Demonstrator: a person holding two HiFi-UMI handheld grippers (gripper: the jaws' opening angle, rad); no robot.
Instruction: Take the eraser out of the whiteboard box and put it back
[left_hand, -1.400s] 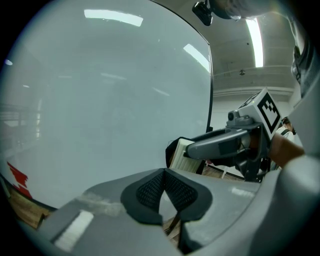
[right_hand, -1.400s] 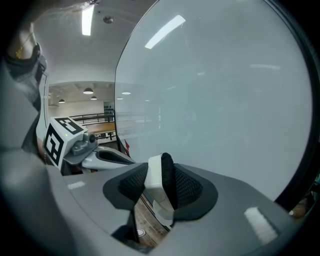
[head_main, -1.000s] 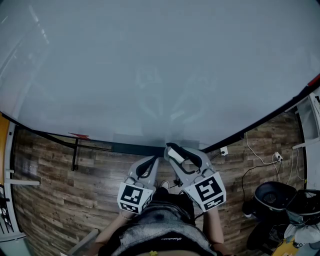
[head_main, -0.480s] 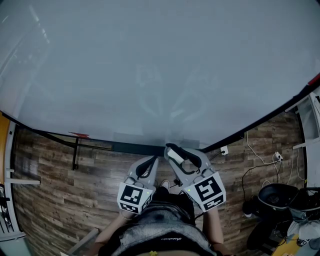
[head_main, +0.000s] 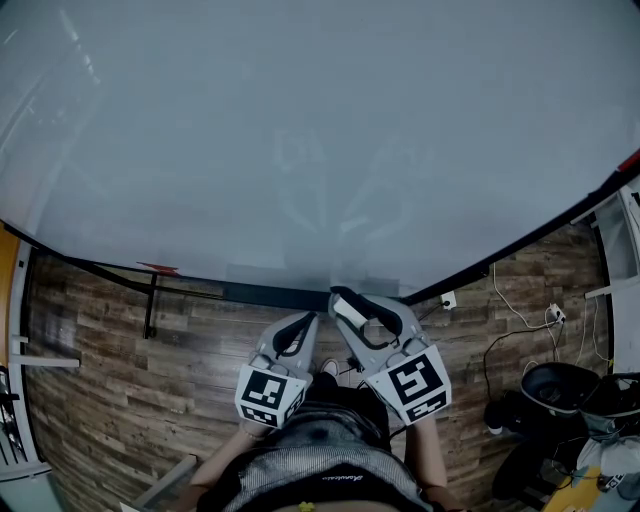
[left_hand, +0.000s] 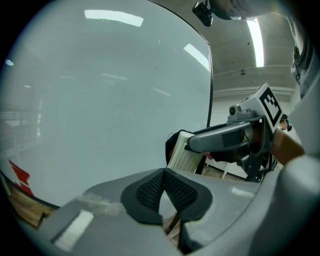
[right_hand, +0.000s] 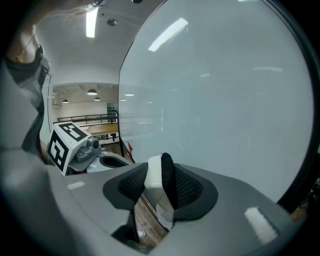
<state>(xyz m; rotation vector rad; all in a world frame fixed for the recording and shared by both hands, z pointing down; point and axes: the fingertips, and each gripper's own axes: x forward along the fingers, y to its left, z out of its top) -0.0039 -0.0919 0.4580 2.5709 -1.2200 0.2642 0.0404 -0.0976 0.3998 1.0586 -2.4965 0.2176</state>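
The eraser (head_main: 347, 309), white-bodied with a black felt face, is pinched between the pads of my right gripper (head_main: 352, 301), just below the whiteboard's (head_main: 320, 140) lower edge. The right gripper view shows the eraser (right_hand: 159, 181) standing on edge in that gripper (right_hand: 160, 189), which is shut on it. A dark box-like tray (head_main: 268, 294) runs along the board's bottom edge, left of the eraser. My left gripper (head_main: 299, 324) hangs beside the right one. Its jaws (left_hand: 163, 186) are shut and hold nothing. From the left gripper view the eraser (left_hand: 183, 156) shows ribbed white.
A red mark (head_main: 158, 270) sits at the board's lower left edge above a black stand leg (head_main: 150, 312). Cables and a wall socket (head_main: 447, 300) lie on the wood floor at right, near a black round object (head_main: 545, 392). The person's legs are below the grippers.
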